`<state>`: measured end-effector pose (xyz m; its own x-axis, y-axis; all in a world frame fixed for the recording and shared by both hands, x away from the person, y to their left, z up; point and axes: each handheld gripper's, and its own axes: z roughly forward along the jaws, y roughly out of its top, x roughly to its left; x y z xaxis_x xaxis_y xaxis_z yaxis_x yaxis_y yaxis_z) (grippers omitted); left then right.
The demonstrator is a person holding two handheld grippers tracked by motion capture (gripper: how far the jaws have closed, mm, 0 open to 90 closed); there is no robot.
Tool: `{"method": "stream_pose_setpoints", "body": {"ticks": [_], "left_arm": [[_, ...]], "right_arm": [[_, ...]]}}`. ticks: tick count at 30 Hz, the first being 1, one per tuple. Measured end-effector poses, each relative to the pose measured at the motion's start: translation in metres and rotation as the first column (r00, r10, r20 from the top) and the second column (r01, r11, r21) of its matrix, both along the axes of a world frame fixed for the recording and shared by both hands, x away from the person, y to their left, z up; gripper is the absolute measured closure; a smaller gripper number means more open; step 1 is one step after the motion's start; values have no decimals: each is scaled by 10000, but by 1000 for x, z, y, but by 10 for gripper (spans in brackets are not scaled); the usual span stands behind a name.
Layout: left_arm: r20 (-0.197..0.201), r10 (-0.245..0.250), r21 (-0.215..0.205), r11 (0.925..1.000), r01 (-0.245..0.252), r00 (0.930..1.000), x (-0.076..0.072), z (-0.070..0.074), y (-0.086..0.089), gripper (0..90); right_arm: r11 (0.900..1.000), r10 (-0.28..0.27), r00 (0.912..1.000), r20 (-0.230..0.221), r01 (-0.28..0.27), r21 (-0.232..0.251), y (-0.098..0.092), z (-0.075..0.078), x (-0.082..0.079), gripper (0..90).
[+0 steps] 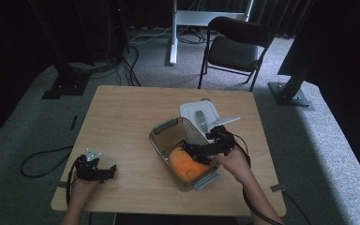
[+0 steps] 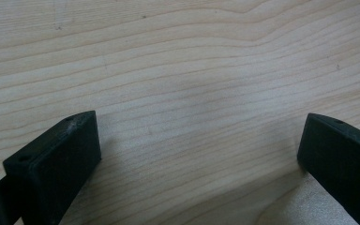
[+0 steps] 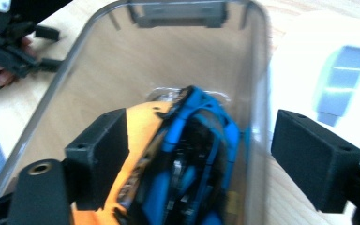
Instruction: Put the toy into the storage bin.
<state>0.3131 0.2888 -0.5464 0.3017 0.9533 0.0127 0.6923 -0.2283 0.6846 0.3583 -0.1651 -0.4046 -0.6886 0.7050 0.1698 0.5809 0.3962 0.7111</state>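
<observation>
On the table point(image 1: 122, 122) stands a clear plastic container point(image 1: 161, 140) with grey clips at its two short ends. Inside it, at the end nearer to the person, lies an orange and blue object point(image 3: 178, 159). In the high view it looks only like an orange lump point(image 1: 187, 168), and in the right gripper view it is blurred and cut off by the bottom edge, so what it is exactly I cannot tell.

The right gripper point(image 1: 193, 151) reaches into the container from the right side. Its jaws stand wide apart — one black jaw is over the orange part of the object, inside the container, and the other is outside the clear wall. The pads do not press on the object, as far as the blur lets me judge.

Just behind the container lies a white lid point(image 1: 192, 112) with a grey tab; part of it is hidden by the container and the right hand point(image 1: 234, 161).

The left gripper point(image 1: 107, 172) rests near the front left corner of the table, well apart from the container. Its jaws are wide open with nothing between them — only bare wood shows there, and the jaws themselves are cut off by the edges of the left gripper view.
</observation>
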Motion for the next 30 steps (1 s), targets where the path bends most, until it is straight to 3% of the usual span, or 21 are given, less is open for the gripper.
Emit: {"method": "stream_pose_setpoints", "body": {"ticks": [4,14,17,25,30], "left_arm": [[2,-3,3,10000,3,10000,0,0,0,1],[2,6,-6,10000,-6,10000,0,0,0,1],[-2,7,-11,10000,-7,10000,0,0,0,1],[-14,-12,9,10000,12,10000,0,0,0,2],[-10,-5,3,10000,5,10000,0,0,0,1]], "right_arm": [[9981,-620,9979,202,621,-4,-12,1,3,137],[9928,-1188,9926,235,1191,-134,-27,-3,11,120],[9853,-1702,9853,164,1704,-112,-37,-7,20,122],[9813,-1900,9817,92,1902,-307,-46,-17,30,132],[9750,-2182,9758,-93,2176,-446,-54,-32,42,138]]}}
